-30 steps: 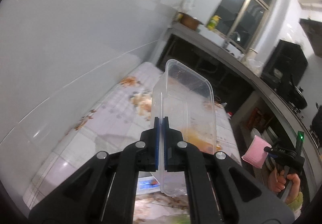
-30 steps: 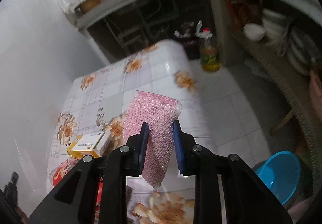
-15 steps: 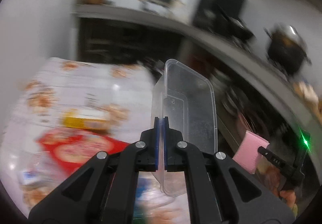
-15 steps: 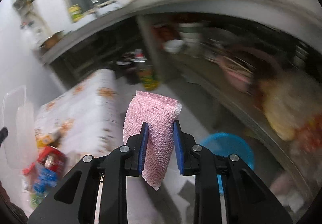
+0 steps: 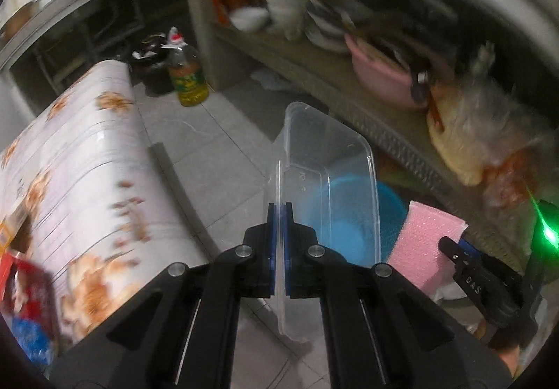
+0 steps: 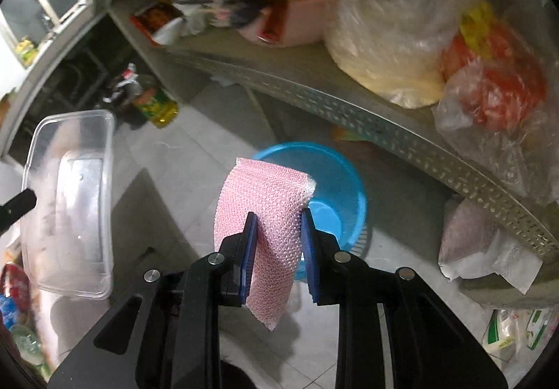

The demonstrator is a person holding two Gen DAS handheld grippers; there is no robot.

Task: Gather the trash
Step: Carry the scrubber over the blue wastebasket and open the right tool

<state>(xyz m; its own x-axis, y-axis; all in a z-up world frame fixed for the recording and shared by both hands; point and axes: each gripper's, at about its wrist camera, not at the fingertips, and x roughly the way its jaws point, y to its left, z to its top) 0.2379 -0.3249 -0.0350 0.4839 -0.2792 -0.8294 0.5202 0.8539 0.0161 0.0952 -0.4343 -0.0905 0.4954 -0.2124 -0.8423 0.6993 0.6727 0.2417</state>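
My left gripper (image 5: pixel 278 214) is shut on the rim of a clear plastic food container (image 5: pixel 325 172), held upright above the tiled floor. The container also shows in the right wrist view (image 6: pixel 70 200) at the left. My right gripper (image 6: pixel 277 224) is shut on a pink mesh cloth (image 6: pixel 269 214), which also shows in the left wrist view (image 5: pixel 424 245) at the lower right. A blue plastic bin (image 6: pixel 335 186) stands on the floor just beyond both grippers; through the clear container it shows in the left wrist view (image 5: pixel 389 214).
A table with a flowered cloth (image 5: pixel 80 158) lies at the left with red packaging (image 5: pixel 21 284) on it. A low shelf (image 6: pixel 349 109) holds bowls, a pink basin (image 5: pixel 380 74) and plastic bags (image 6: pixel 401 22). An oil bottle (image 5: pixel 187 81) stands on the floor.
Both grippers have swung away from the table, to the right and down towards the floor. The blue bin and the shelf now fill the views. Both grips are unchanged.
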